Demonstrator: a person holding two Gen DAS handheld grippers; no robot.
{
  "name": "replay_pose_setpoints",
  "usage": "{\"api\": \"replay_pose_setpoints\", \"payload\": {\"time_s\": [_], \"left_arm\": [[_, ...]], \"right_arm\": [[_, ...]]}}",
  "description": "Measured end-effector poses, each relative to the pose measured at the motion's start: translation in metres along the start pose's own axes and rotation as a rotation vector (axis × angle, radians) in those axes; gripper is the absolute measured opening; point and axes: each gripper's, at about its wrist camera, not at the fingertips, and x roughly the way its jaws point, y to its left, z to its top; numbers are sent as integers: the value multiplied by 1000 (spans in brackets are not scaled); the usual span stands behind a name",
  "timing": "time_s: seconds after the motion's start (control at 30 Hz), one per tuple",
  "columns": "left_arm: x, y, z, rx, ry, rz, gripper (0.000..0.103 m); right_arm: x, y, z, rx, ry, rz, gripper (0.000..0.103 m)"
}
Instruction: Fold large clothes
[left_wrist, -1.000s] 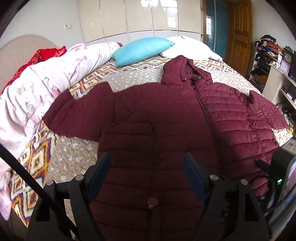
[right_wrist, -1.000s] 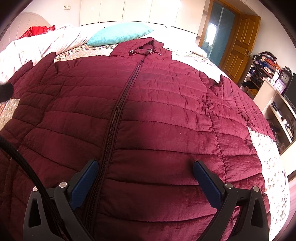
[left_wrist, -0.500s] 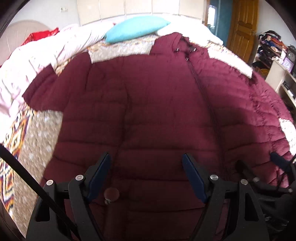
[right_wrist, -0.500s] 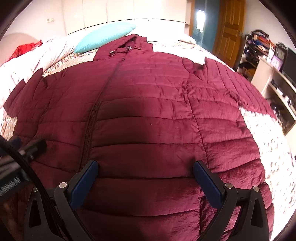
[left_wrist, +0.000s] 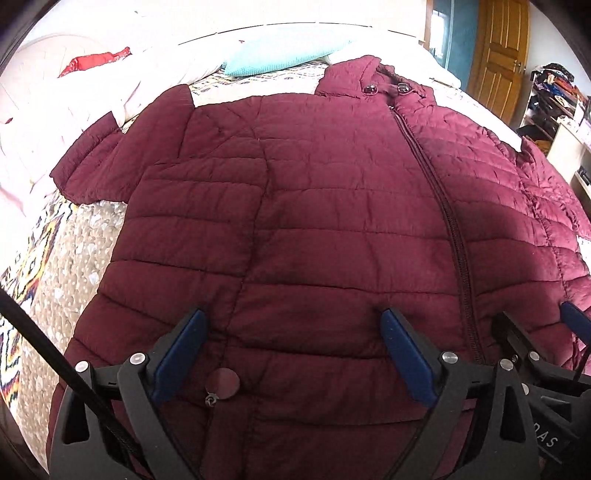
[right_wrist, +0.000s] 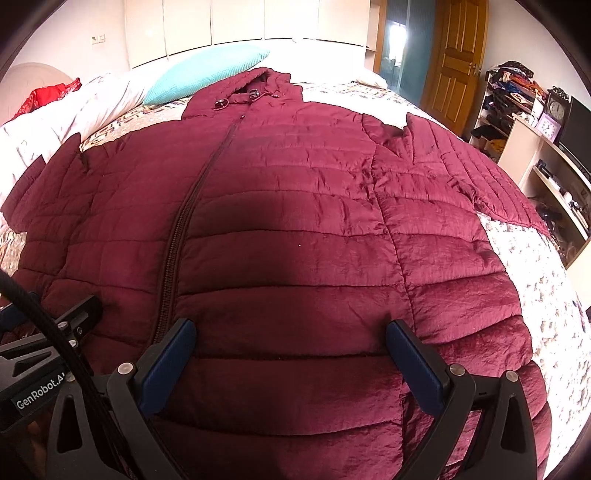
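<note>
A large maroon quilted jacket (left_wrist: 332, 221) lies spread flat, zipped, front up on the bed, hood toward the pillows; it also fills the right wrist view (right_wrist: 295, 221). My left gripper (left_wrist: 291, 332) is open and empty, low over the jacket's lower left panel near a round zipper tag (left_wrist: 223, 382). My right gripper (right_wrist: 290, 341) is open and empty, low over the lower right panel beside the zipper (right_wrist: 177, 236). Each gripper shows at the edge of the other's view. Both sleeves lie spread outward.
The bed has a patterned cover (left_wrist: 55, 258). A pink-white duvet (left_wrist: 55, 110), a turquoise pillow (right_wrist: 207, 74) and a white pillow lie at its head. A wooden door (right_wrist: 454, 62) and cluttered shelves (right_wrist: 535, 140) stand at the right.
Both grippers have moved down and closer to the jacket's lower part. They stay open. The jacket has not moved.
</note>
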Motion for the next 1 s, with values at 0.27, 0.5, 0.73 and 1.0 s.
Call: {"api": "replay_pose_setpoints", "payload": {"time_s": [0.27, 0.5, 0.73, 1.0], "left_arm": [[4, 8, 1, -38, 21, -52, 100], [4, 8, 1, -39, 21, -52, 100], [4, 8, 1, -39, 21, -51, 100], [3, 7, 1, -39, 15, -48, 100]], "right_arm": [[0, -2, 0, 3, 0, 5, 103], [1, -2, 1, 5, 0, 7, 103], [1, -2, 0, 5, 1, 7, 103], [1, -1, 0, 5, 0, 8, 103]]}}
